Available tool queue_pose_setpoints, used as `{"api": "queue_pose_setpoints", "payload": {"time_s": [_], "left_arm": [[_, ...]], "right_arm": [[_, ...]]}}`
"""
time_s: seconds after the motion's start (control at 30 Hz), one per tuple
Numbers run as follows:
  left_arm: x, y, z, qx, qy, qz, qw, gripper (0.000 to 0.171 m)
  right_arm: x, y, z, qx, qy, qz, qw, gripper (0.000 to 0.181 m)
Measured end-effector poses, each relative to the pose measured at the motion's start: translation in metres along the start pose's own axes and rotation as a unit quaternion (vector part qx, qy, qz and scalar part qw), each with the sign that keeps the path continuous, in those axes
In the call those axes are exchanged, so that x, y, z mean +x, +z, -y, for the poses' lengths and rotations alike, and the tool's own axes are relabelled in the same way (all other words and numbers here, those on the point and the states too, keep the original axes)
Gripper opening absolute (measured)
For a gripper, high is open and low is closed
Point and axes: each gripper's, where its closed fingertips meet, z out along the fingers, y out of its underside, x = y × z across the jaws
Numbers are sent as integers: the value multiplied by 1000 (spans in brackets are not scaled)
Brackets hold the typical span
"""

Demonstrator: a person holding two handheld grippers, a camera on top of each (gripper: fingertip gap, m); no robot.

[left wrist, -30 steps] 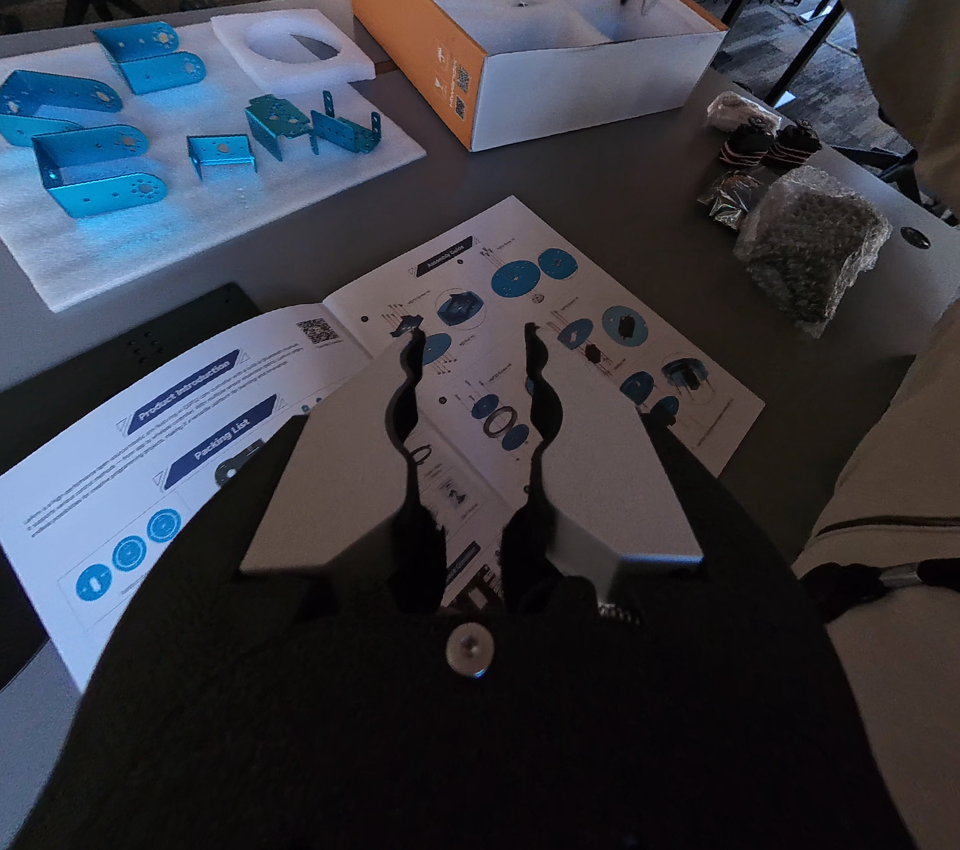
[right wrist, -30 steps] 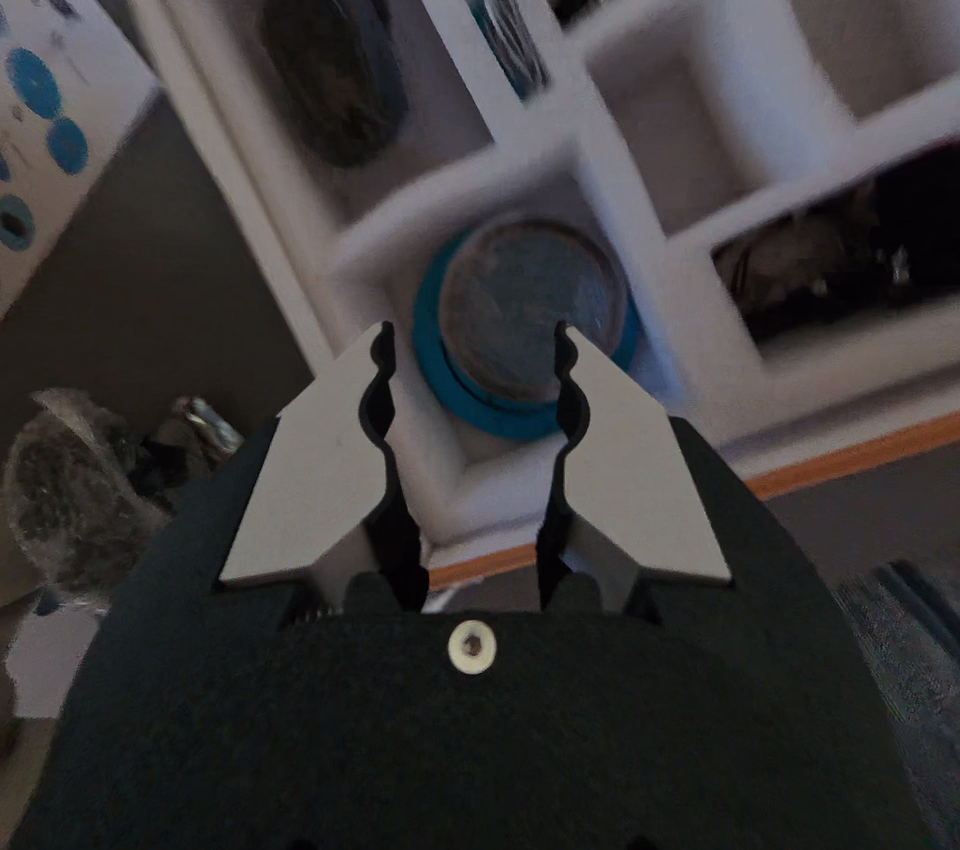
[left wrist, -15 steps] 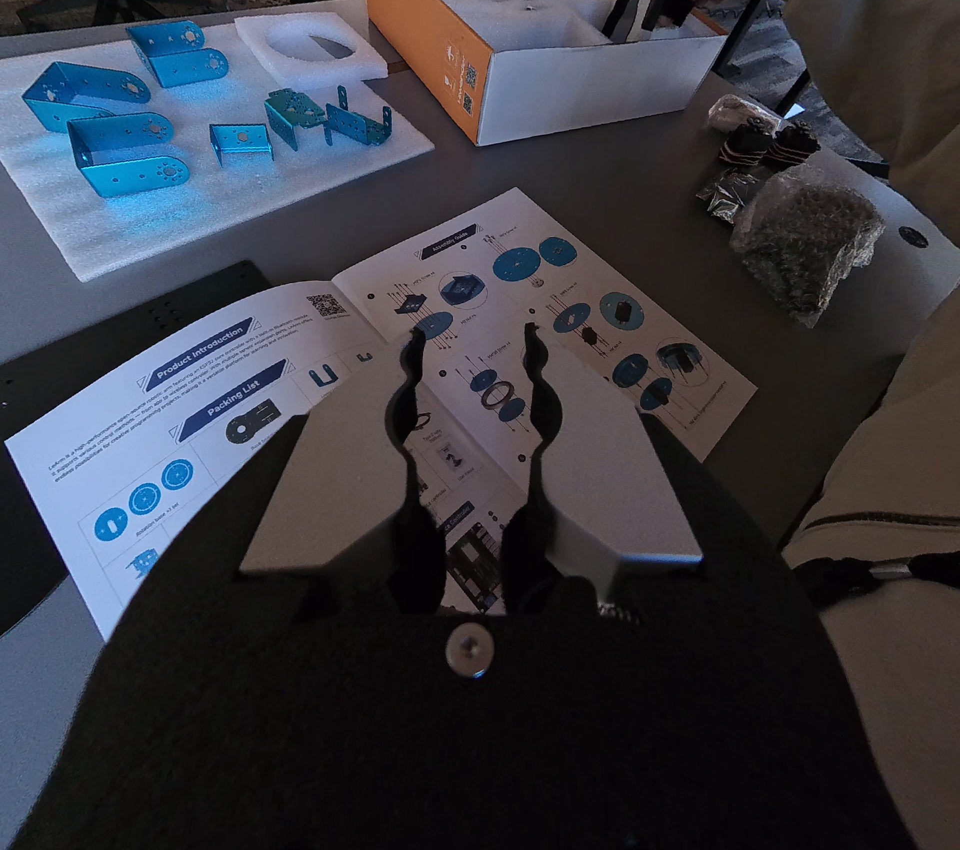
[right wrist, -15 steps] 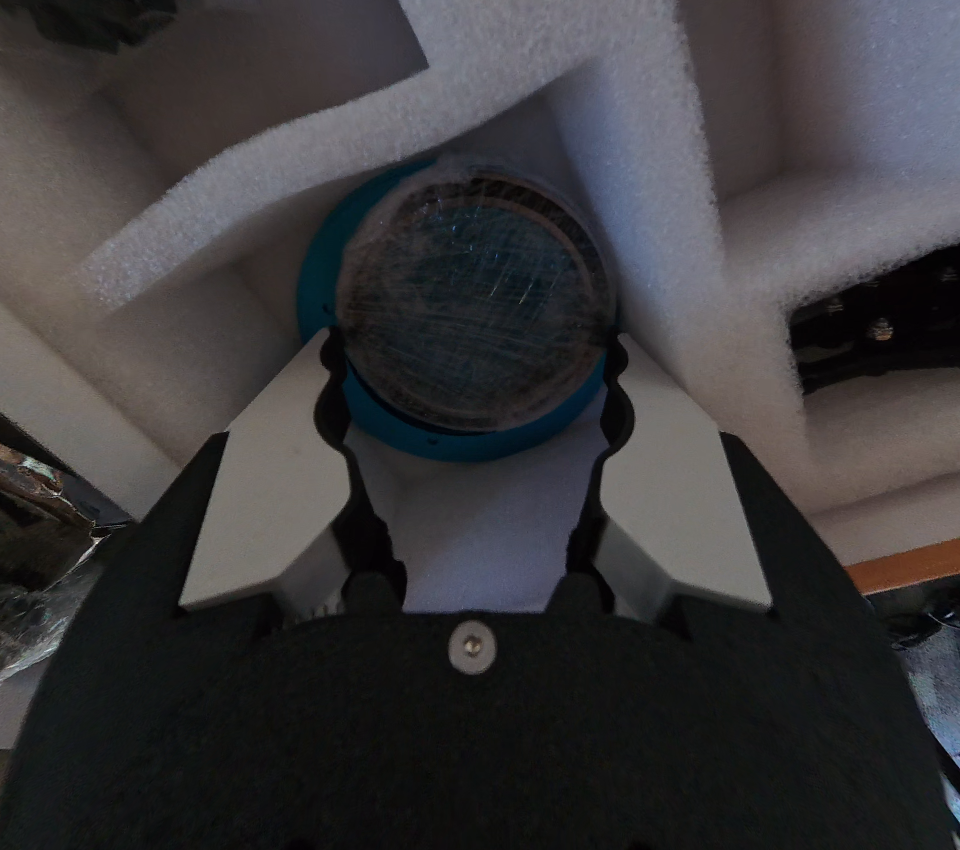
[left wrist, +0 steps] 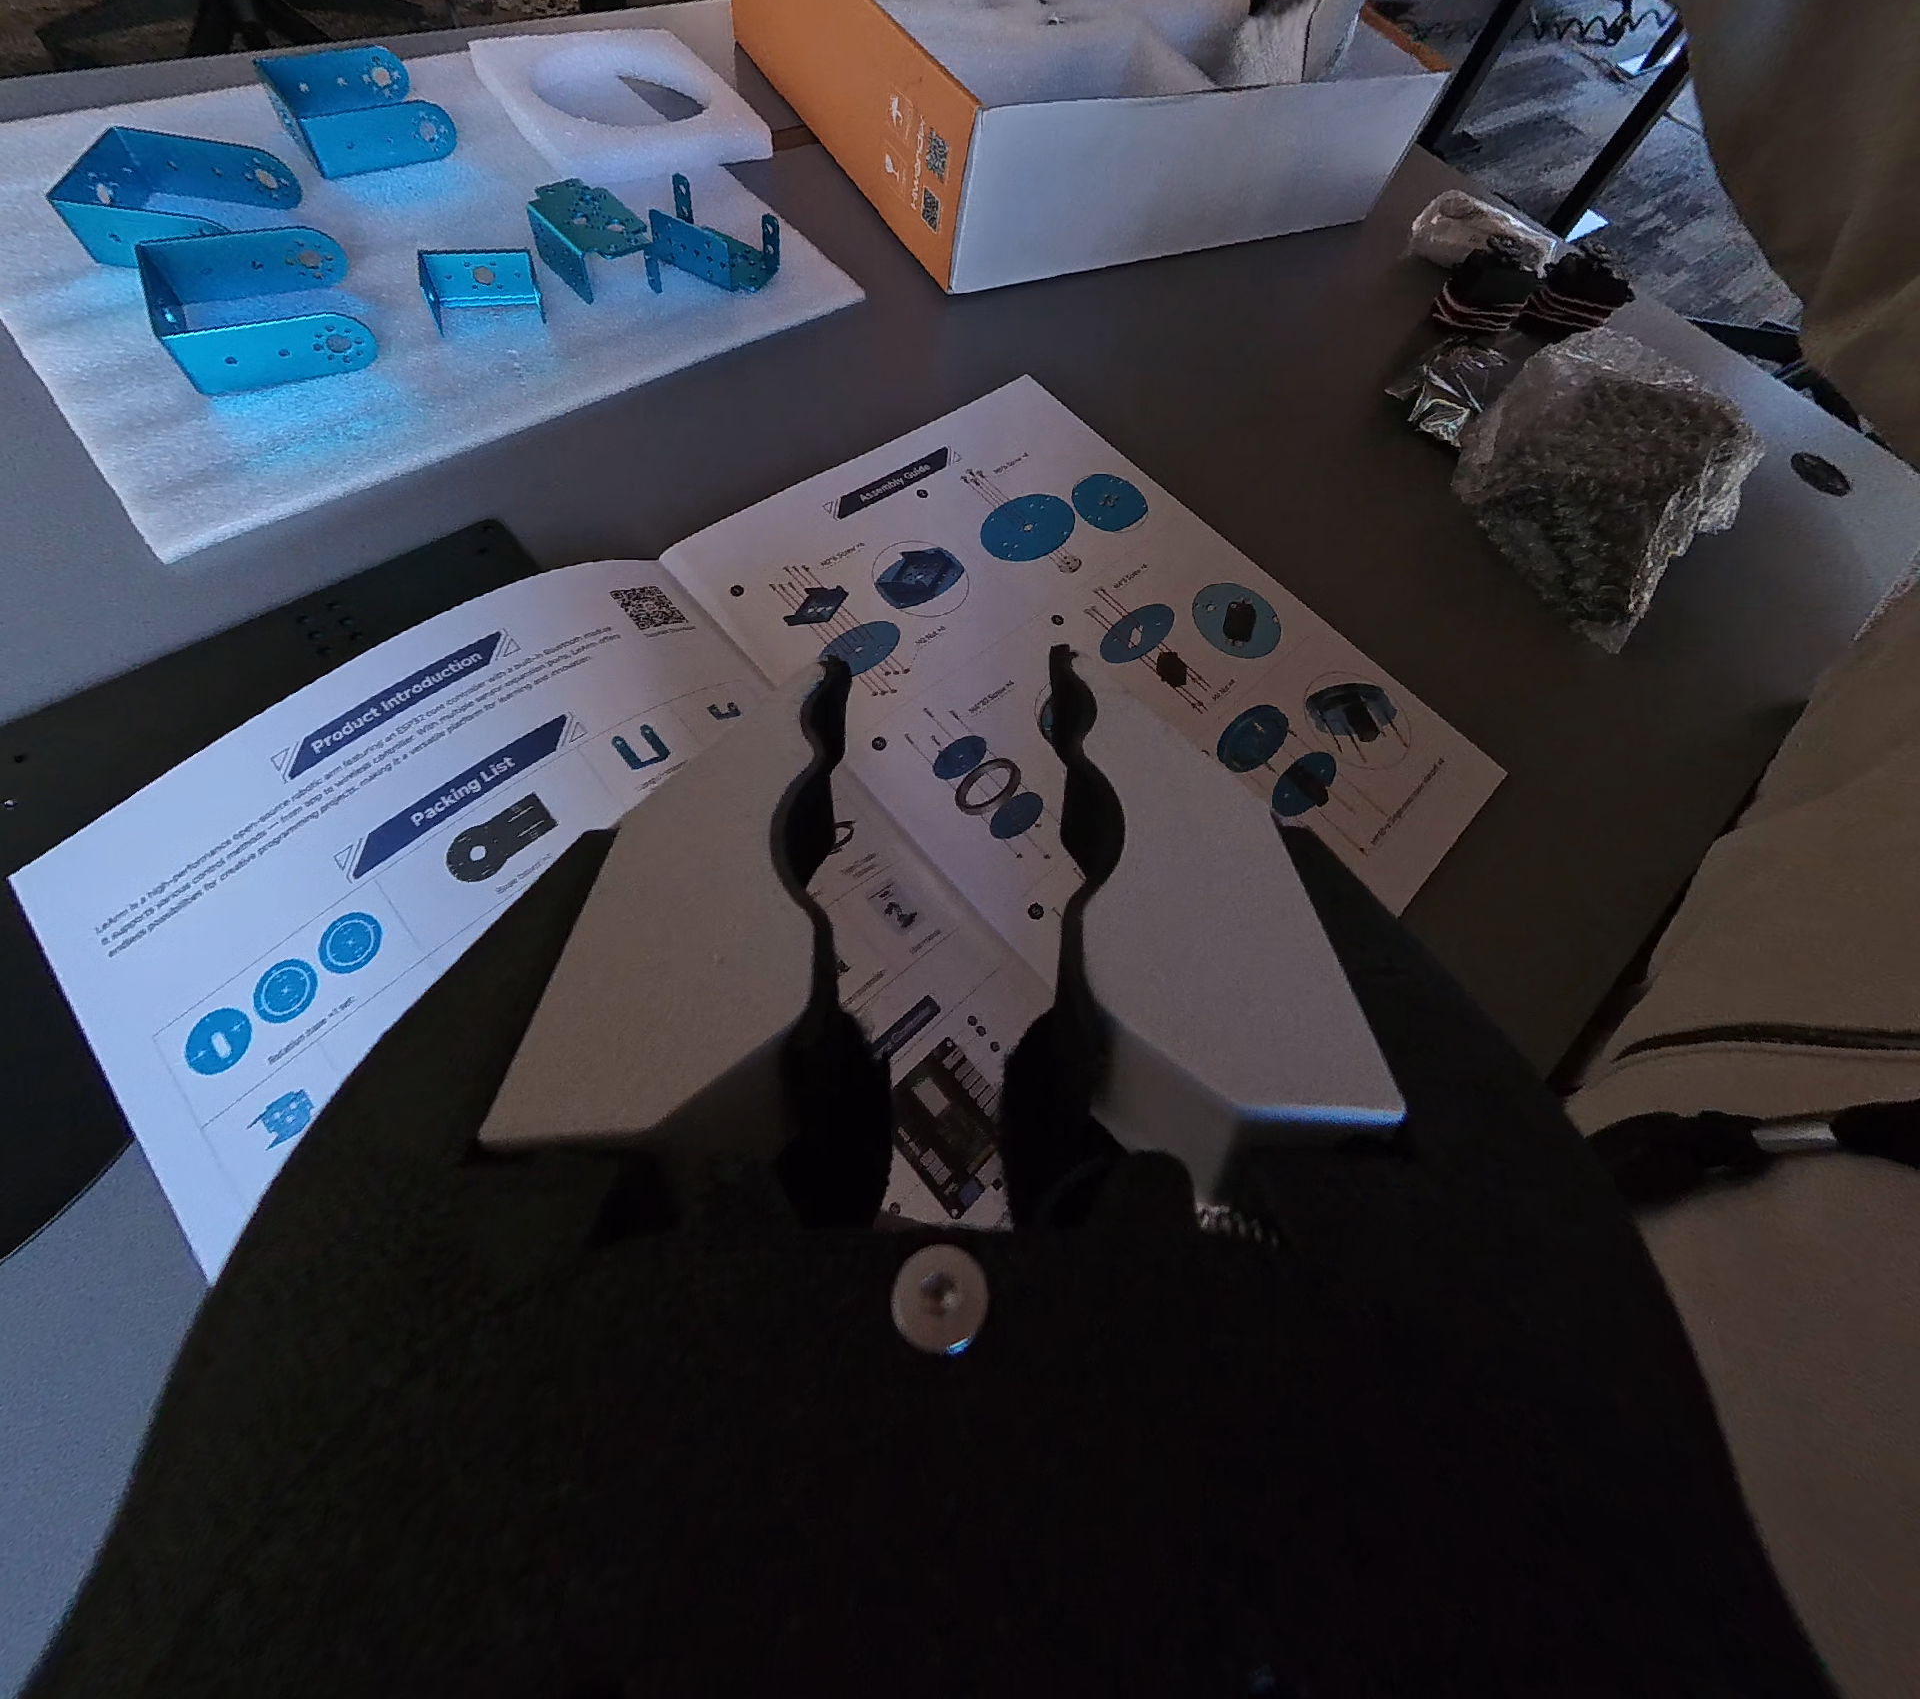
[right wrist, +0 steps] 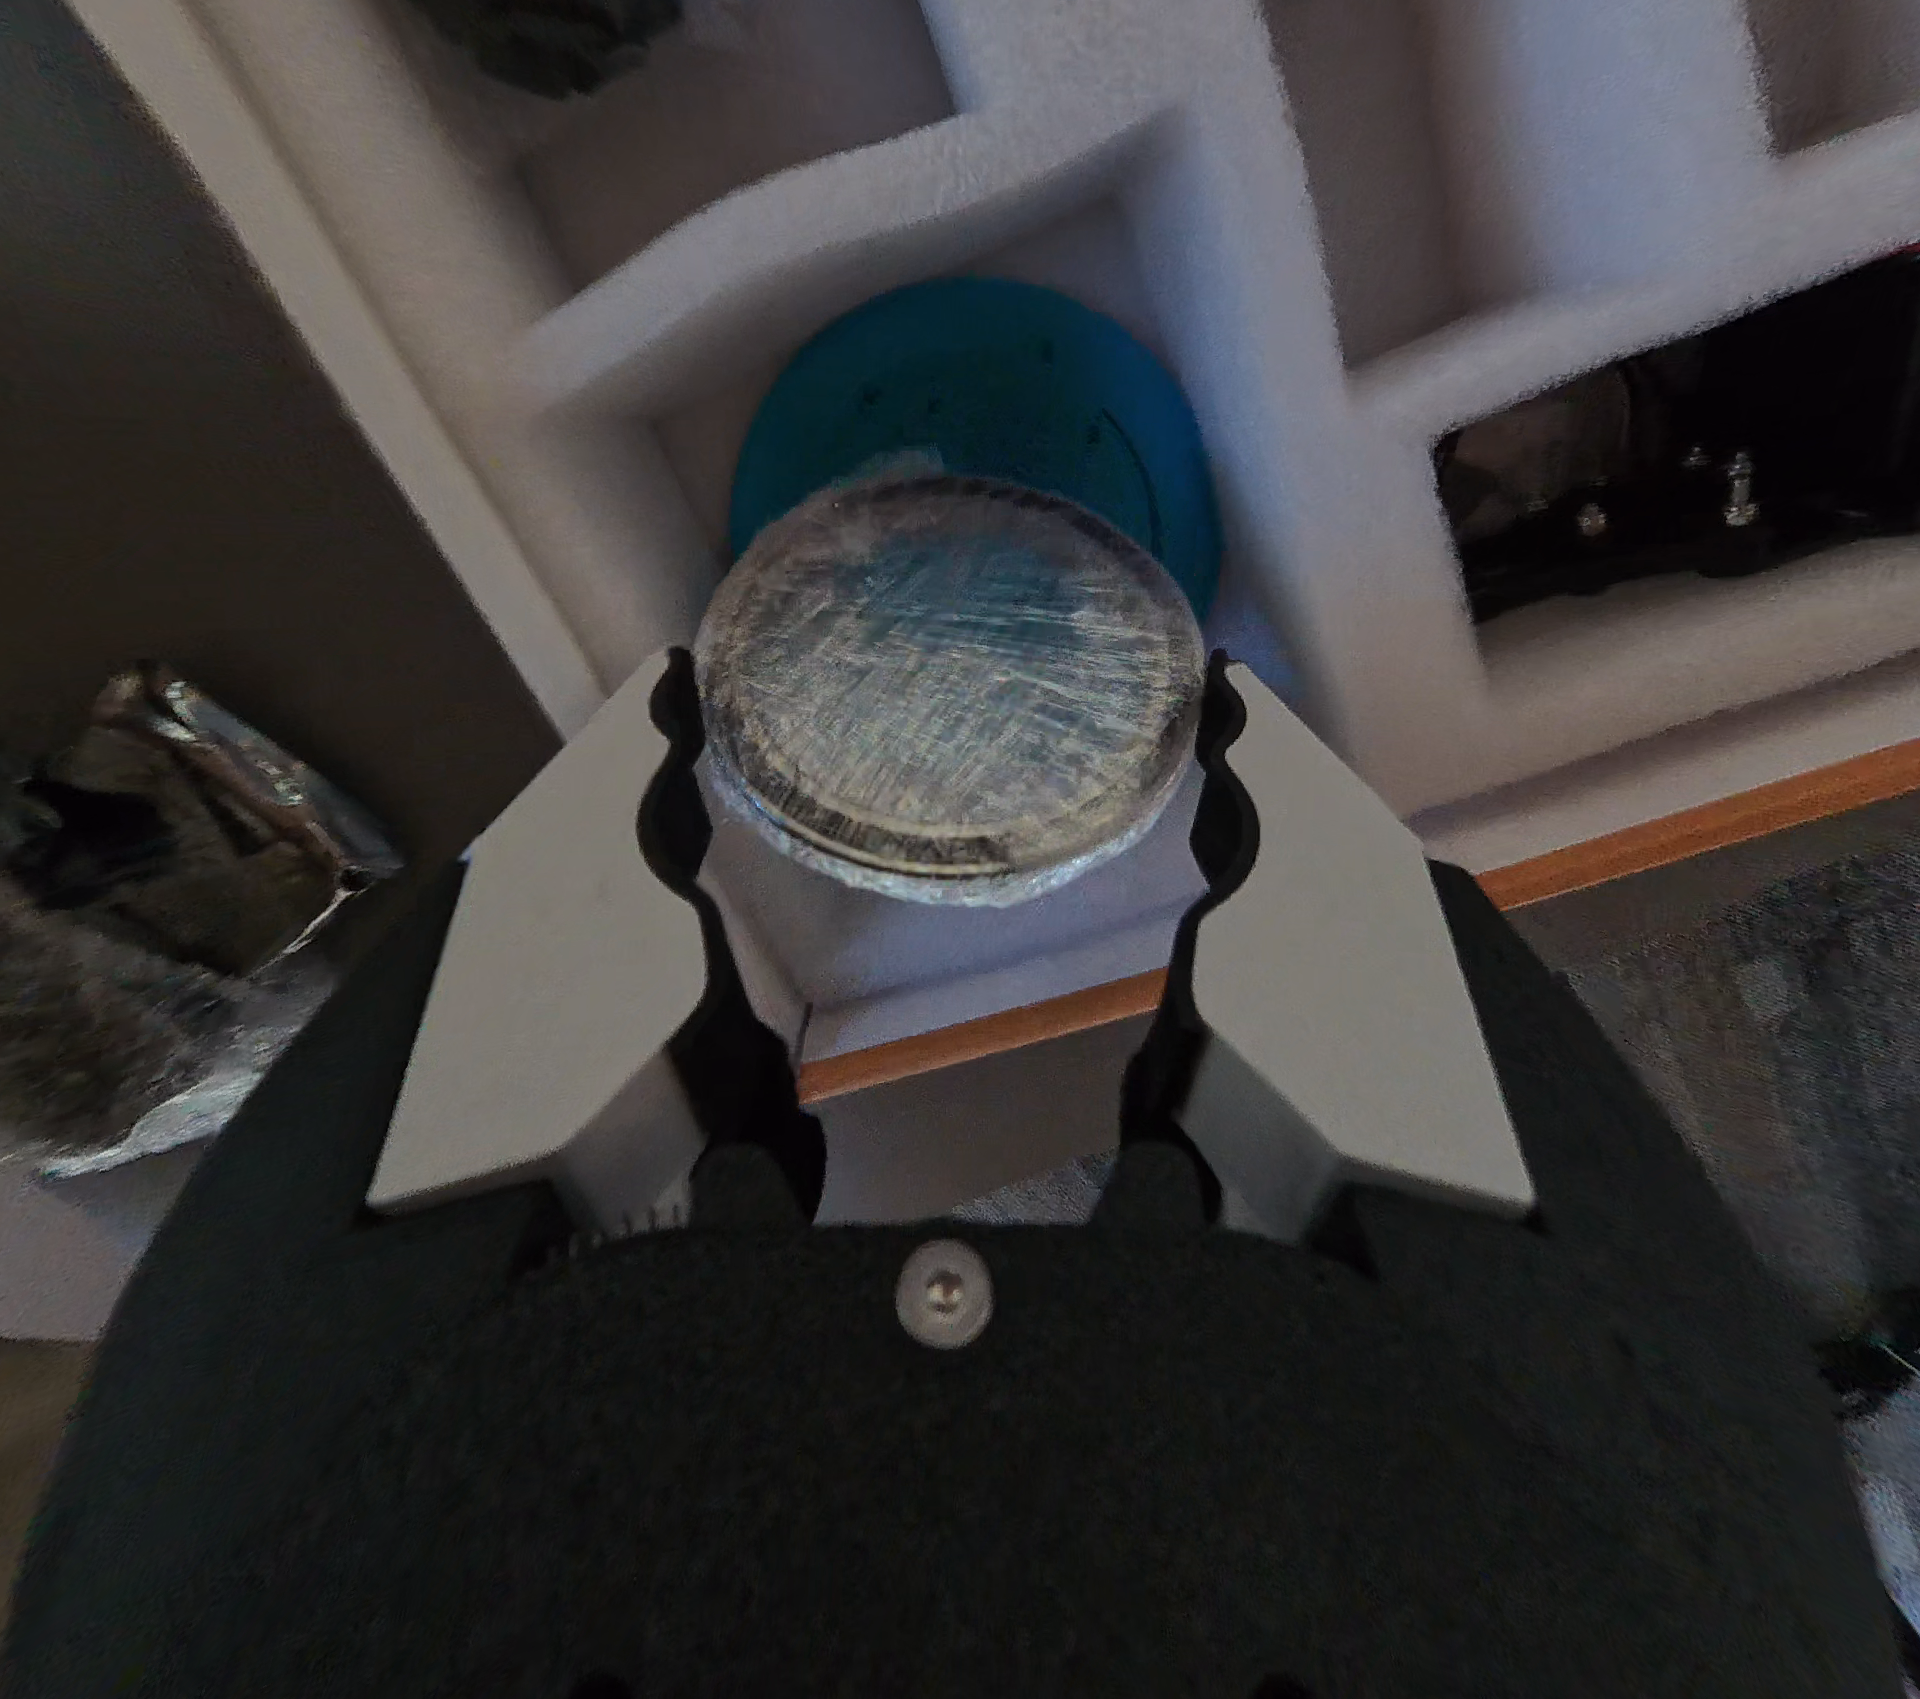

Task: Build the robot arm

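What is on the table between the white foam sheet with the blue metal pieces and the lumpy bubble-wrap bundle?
In the left wrist view, the open booklet lies between the foam sheet and the bubble-wrap bundle, with bare grey table either side.

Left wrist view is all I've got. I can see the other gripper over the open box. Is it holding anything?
Observer: Yes, the right gripper is shut on a plastic-wrapped disc, with a finger on each edge.
Operator: What's under it?
Observer: A blue round plate lies in a pocket of the foam insert, partly behind the disc.
Operator: And the next pocket?
Observer: To the right, black parts with small screws.
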Motion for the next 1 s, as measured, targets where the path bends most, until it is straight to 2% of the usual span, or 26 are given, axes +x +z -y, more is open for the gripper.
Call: {"api": "queue_pose_setpoints", "payload": {"time_s": [0.07,0.2,0.37,0.5,0.63,0.73,0.83,0.93,1.0], "left_arm": [[2,1,0,0,2,-1,1000,39],[5,3,-2,-1,3,-6,1000,39],[13,8,3,2,-4,-29,1000,38],[43,29,28,-34,-9,-105,994,38],[85,64,74,-90,9,-203,975,38],[102,120,121,-89,43,-234,967,38],[110,203,158,-100,70,-230,966,27],[118,297,181,-140,36,-231,962,14],[124,359,186,-177,0,-230,957,6]], "right_arm": [[-2,-4,1,-6,4,7,1000,94],[-5,10,-17,-106,-5,7,994,94],[-3,11,-18,-139,-12,5,990,94],[-2,10,-17,-157,-26,1,987,94],[-2,10,-20,-194,-13,12,981,93],[-2,12,-23,-214,7,33,976,93],[-1,11,-23,-195,5,41,980,93],[-1,10,-24,-161,-2,43,986,92],[-1,9,-25,-141,1,48,989,91]]}}
